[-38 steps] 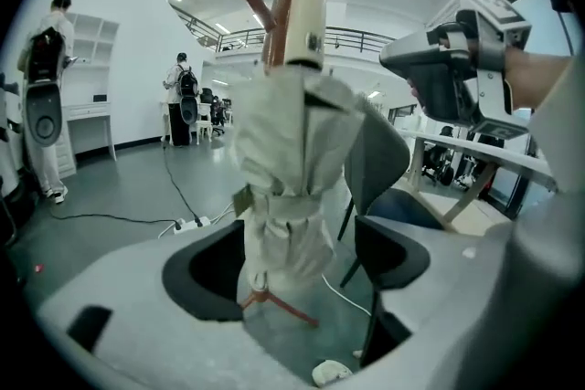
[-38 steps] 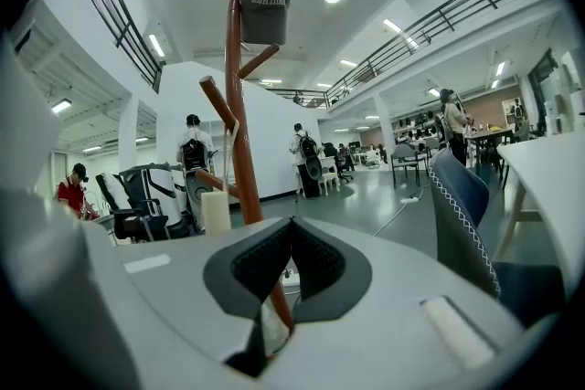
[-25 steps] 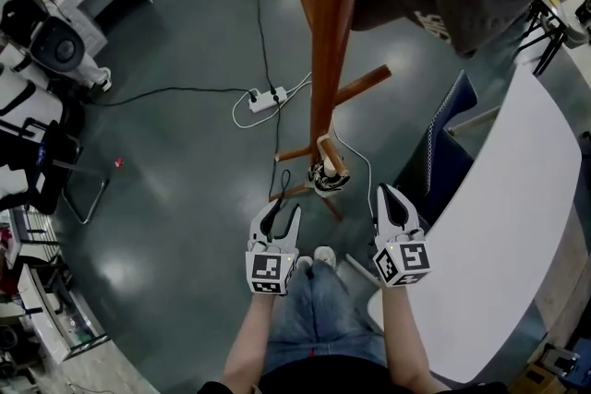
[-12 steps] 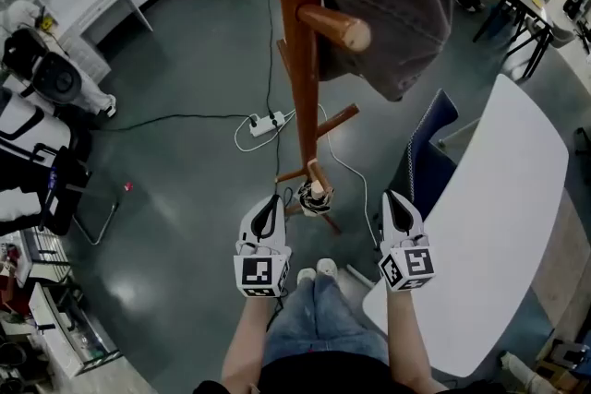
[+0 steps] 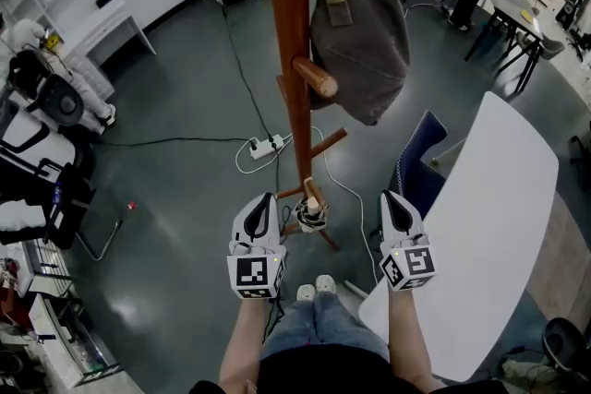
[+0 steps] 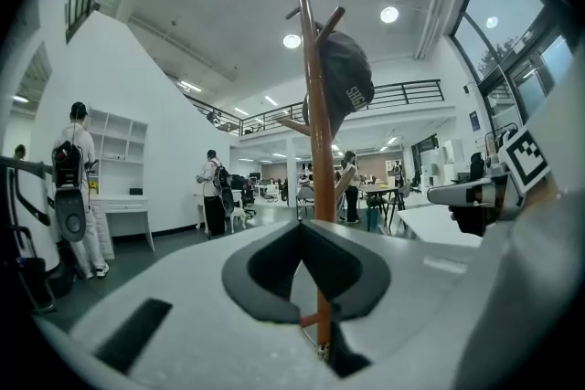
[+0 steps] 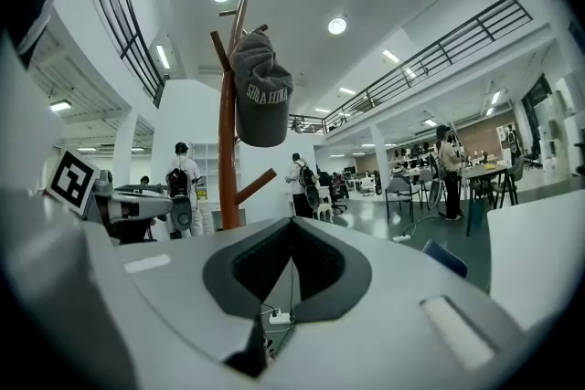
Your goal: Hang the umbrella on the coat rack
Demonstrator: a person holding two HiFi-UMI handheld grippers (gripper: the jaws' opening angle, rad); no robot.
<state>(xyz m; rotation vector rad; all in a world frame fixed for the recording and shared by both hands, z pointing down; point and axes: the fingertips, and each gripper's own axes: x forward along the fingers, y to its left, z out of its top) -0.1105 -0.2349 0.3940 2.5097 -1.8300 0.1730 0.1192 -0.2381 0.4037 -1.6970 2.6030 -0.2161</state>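
**Left tool [image 5: 265, 198] and right tool [image 5: 389, 197]: both closed, both empty**

The head view alone shows the umbrella [image 5: 311, 214]. It sits low against the pole of the rack [image 5: 289, 60] by a lower peg, and in that picture it lies between the tools. The right tool is beside the white tabletop [image 5: 489, 226]. Only the tool views show the lettering on the cap [image 7: 261, 91], which hangs high on the rack.

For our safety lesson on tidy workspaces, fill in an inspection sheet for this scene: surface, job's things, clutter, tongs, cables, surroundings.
Surface: glossy grey floor.
Job's things: wooden coat rack upright; dark-and-white bundle, probably the umbrella, at a low peg.
Clutter: grey cap hanging from an upper peg.
Tongs: left tongs and right tongs both shut, empty.
Cables: power strip with leads trailing across the floor.
Surroundings: white table and blue chair at the right.
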